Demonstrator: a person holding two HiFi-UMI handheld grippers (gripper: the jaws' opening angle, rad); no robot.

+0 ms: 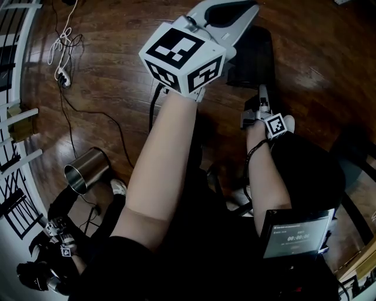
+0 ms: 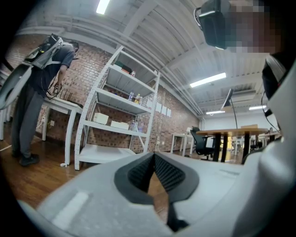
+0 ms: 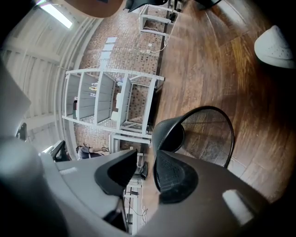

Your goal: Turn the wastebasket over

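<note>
The black mesh wastebasket [image 3: 203,134] lies on its side on the wooden floor, its round rim towards the right gripper view. From the head view it is a dark shape [image 1: 252,59] ahead of both hands. My right gripper [image 3: 145,155] is low, just short of the basket, and open; nothing is between its pads, and the basket sits just beyond the right pad [image 3: 173,178]. I cannot tell whether that pad touches it. In the head view the right gripper [image 1: 262,89] points at the basket. My left gripper [image 1: 249,7] is held higher, and its jaws [image 2: 154,153] are shut on nothing.
A shiny steel bin [image 1: 88,170] stands at the lower left, beside another person [image 1: 59,235] low on the floor. Cables and a power strip [image 1: 61,76] lie at the far left. A white shoe [image 3: 277,46] rests near the basket. White shelving [image 2: 120,120] and a standing person [image 2: 37,92] are farther off.
</note>
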